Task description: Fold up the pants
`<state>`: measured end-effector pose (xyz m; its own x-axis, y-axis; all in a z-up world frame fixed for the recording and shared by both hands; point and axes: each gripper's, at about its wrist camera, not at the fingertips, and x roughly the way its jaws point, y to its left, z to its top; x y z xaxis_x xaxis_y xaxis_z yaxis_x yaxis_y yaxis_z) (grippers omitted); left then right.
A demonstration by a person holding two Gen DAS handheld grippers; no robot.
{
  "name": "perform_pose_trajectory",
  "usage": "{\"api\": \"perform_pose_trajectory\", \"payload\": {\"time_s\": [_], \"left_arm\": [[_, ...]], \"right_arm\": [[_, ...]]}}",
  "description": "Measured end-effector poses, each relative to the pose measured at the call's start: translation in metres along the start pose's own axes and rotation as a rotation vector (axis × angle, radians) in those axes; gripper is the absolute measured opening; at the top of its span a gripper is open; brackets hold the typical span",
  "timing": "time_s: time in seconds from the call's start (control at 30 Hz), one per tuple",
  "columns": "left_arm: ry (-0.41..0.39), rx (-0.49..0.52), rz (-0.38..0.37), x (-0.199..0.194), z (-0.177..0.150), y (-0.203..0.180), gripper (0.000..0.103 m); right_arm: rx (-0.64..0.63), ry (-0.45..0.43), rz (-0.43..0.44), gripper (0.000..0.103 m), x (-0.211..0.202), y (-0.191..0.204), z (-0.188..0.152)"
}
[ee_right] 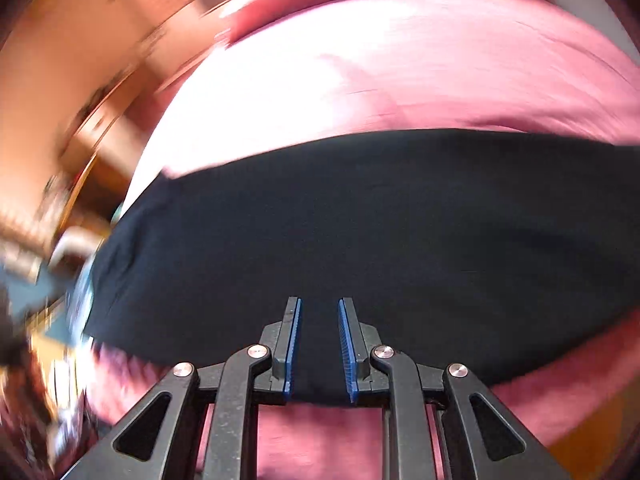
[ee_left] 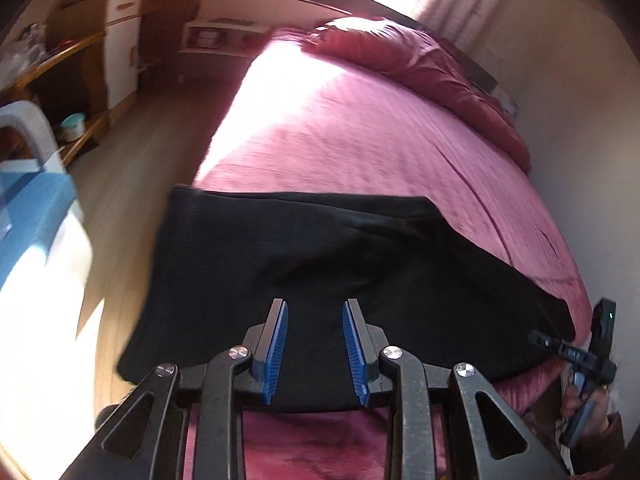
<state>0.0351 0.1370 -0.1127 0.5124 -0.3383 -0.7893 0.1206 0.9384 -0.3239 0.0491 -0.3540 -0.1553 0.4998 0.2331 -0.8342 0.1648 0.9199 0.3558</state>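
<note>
I have the black pants (ee_left: 320,264) lying flat across the near end of the bed (ee_left: 360,128), a folded dark slab with a straight far edge. One end of the pants juts past the bed's side edge over the wooden floor (ee_left: 132,184); the other end tapers toward the wall side. Beyond the pants' far edge the bed is open pink cover all the way up to the bunched red duvet (ee_left: 420,60) at the head.

My left gripper (ee_left: 315,350) hangs over the near edge of the pants, its blue ribbed pads (ee_left: 276,352) spread apart with nothing between them, only cloth below. My right gripper (ee_right: 319,346) sits over the pants (ee_right: 360,240) likewise, its pads parted by a narrower gap and pinching nothing. From the left wrist view I see the right gripper's handle in a hand (ee_left: 584,400) beside the pants' tapered end, near the wall.

The pants look like smooth matte knit; the bed cover is a finely ribbed weave. Off the bed's floor side stand a white and blue basket (ee_left: 36,184) and wooden shelves (ee_left: 72,72) with a small pot. The right wrist view is badly motion-blurred at its left.
</note>
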Motion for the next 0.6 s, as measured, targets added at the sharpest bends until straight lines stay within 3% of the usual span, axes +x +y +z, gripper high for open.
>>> {"api": "perform_pose_trajectory", "payload": {"time_s": [0.13,0.2,0.23,0.33,0.5,0.6], "left_arm": [[0.133,0.168,-0.058,0.052,-0.018,-0.063,0.029],[0.241,0.226,-0.038,0.082,-0.032,-0.079,0.029],[0.287,0.238,-0.01,0.095,-0.039,-0.08,0.029],[0.273,0.249,0.016,0.1,-0.045,-0.084,0.029],[0.242,0.255,-0.015,0.092,-0.036,-0.1,0.029],[0.206,0.278,-0.044,0.09,-0.03,-0.119,0.029]], "right_arm": [[0.167,-0.027,-0.094,0.019,-0.013,-0.068,0.0],[0.23,-0.039,-0.084,0.011,-0.018,-0.097,-0.006],[0.261,-0.046,-0.064,0.0,-0.02,-0.11,-0.01],[0.35,-0.073,0.026,0.003,-0.034,-0.13,-0.012],[0.484,-0.197,0.033,0.005,-0.075,-0.17,-0.01],[0.606,-0.259,-0.03,0.006,-0.096,-0.208,-0.02]]}}
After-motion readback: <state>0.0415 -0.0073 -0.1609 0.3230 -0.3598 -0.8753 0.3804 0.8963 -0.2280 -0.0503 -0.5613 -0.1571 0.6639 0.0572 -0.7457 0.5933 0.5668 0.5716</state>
